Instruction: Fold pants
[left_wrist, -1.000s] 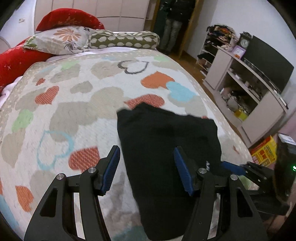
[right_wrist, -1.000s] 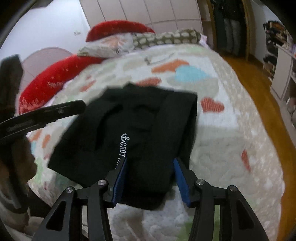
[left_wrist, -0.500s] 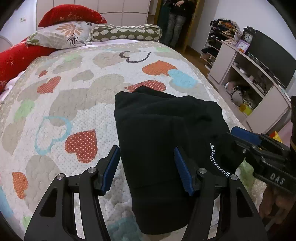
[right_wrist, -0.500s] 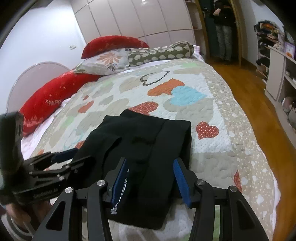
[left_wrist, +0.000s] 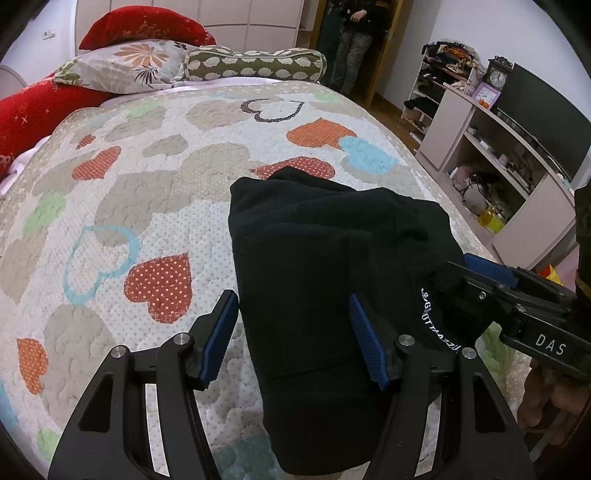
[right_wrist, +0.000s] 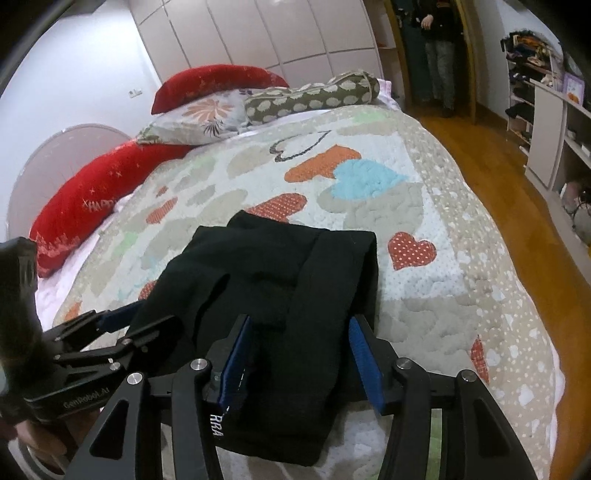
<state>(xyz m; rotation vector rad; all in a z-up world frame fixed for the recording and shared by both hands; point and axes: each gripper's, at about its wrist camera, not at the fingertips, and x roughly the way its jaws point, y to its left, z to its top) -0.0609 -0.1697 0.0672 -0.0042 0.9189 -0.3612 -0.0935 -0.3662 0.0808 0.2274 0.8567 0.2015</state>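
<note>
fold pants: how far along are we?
Done: the pants lie as a compact folded stack on the quilt. In hand: left gripper and right gripper are low at its near end, jaws apart. Left: apparently only squaring edges and pulling back.

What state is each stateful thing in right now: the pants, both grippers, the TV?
Black pants: folded into a compact stack, lying on the quilt.
Left gripper: open, straddling the pants' near edge.
Right gripper: open, fabric between its jaws, not pinched.
TV: screen dark.
</note>
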